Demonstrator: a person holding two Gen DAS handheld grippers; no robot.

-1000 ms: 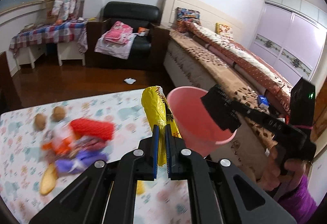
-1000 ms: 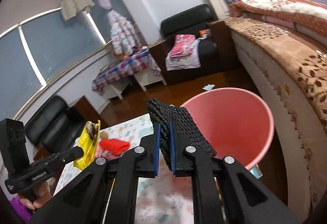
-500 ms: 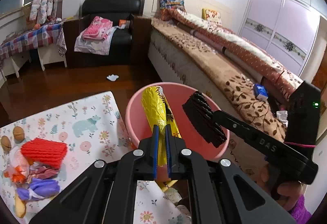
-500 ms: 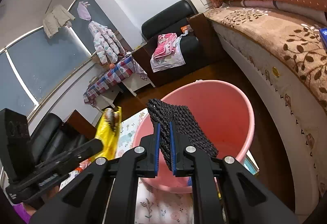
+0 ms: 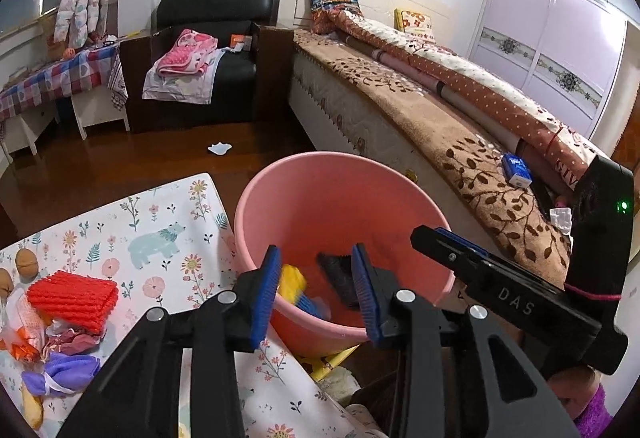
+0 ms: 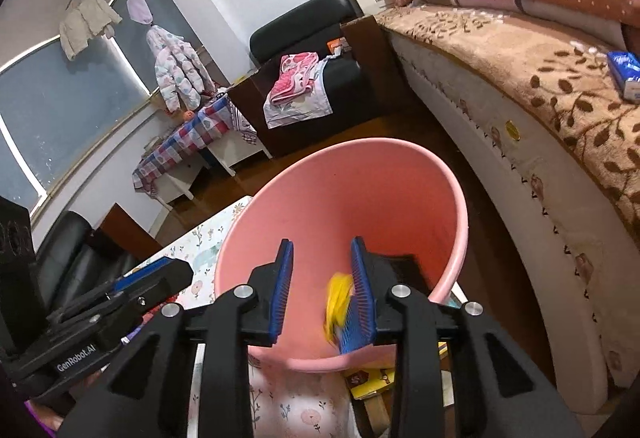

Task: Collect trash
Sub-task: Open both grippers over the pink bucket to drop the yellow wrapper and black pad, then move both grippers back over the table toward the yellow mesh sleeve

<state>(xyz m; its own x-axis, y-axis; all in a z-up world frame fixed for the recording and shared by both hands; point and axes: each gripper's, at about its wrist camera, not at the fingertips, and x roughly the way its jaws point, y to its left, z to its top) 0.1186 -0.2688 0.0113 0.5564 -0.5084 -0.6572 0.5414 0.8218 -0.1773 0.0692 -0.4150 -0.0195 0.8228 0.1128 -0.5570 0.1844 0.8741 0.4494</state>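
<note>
Trash in pink bucket point(image 5: 256, 206) beneath both empty, wide-open tools: "GenRobot.AI" left point(image 5: 316, 292), "DAS" right point(image 6: 322, 292).

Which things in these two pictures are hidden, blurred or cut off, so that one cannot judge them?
- Left wrist view: the pink bucket floor, behind the open left gripper.
- Right wrist view: the yellow wrapper, motion-blurred, partly behind the open right gripper.
- Left wrist view: the trash pile, cut off by the picture edge.
</note>
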